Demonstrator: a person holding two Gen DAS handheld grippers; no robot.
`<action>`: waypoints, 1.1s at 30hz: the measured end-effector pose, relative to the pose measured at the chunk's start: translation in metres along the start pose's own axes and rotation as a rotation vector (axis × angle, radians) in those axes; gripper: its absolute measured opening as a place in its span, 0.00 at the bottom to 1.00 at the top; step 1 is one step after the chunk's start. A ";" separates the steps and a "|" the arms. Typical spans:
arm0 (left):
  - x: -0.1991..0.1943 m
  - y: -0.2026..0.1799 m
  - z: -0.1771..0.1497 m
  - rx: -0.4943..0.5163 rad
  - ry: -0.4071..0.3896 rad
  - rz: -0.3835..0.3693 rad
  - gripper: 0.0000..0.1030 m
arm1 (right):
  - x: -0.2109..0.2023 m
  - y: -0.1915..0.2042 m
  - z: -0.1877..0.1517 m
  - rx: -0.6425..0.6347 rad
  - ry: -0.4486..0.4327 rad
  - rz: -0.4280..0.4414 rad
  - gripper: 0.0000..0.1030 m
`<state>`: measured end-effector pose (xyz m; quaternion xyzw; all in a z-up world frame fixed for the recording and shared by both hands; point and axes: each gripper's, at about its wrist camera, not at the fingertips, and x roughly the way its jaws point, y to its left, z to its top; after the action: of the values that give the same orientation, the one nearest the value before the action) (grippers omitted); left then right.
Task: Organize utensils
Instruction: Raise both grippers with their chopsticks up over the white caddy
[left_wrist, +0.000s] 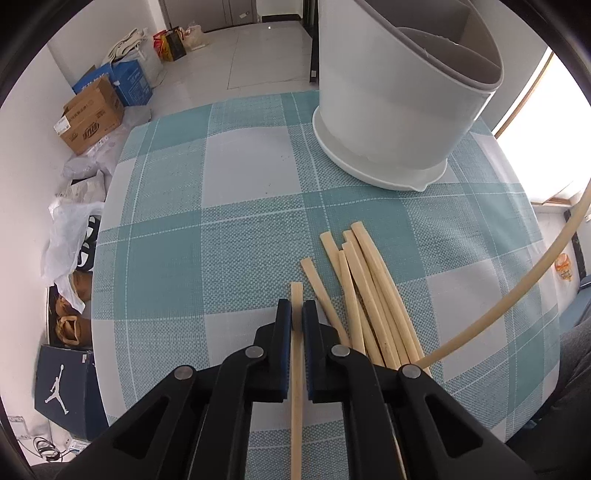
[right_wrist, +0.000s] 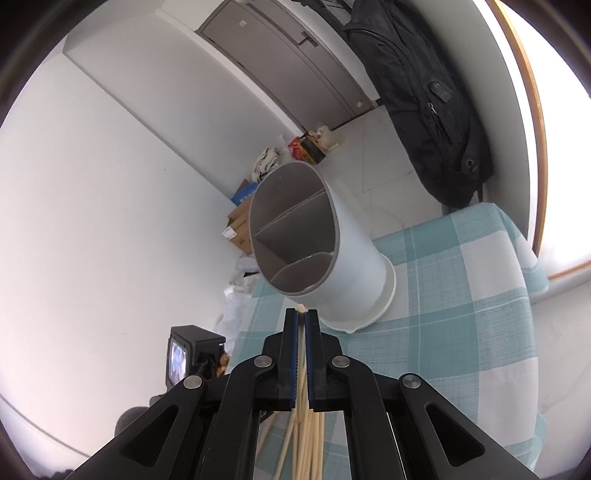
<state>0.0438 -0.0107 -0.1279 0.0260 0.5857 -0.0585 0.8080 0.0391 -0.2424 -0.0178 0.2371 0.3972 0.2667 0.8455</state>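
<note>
My left gripper (left_wrist: 296, 308) points down at the table and is shut on one pale wooden chopstick (left_wrist: 296, 369), whose tip sticks out just past the pads. Several more chopsticks (left_wrist: 364, 295) lie fanned on the checked cloth just right of it. A white utensil holder (left_wrist: 399, 110) with grey dividers stands upright at the back right. My right gripper (right_wrist: 302, 314) is shut on another chopstick (right_wrist: 301, 307), held above the table with its tip just short of the holder (right_wrist: 354, 258) and below its rim. That same chopstick (left_wrist: 517, 291) arcs across the right of the left wrist view.
The teal and white checked tablecloth (left_wrist: 184, 240) covers the table. Boxes and bags (left_wrist: 92, 114) sit on the floor beyond the left edge. A black backpack (right_wrist: 424, 92) hangs behind the table. A black device with a small screen (right_wrist: 184, 354) is at the left in the right wrist view.
</note>
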 end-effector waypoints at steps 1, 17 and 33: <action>-0.002 0.004 0.000 -0.018 -0.013 -0.020 0.02 | -0.001 0.001 0.000 -0.002 -0.002 0.000 0.03; -0.124 0.028 0.005 -0.210 -0.546 -0.150 0.02 | -0.020 0.047 -0.005 -0.149 -0.097 -0.024 0.03; -0.177 0.049 0.057 -0.316 -0.810 -0.278 0.02 | -0.075 0.087 0.052 -0.179 -0.167 -0.048 0.03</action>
<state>0.0496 0.0428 0.0564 -0.2013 0.2220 -0.0817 0.9505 0.0172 -0.2353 0.1066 0.1726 0.3055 0.2598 0.8997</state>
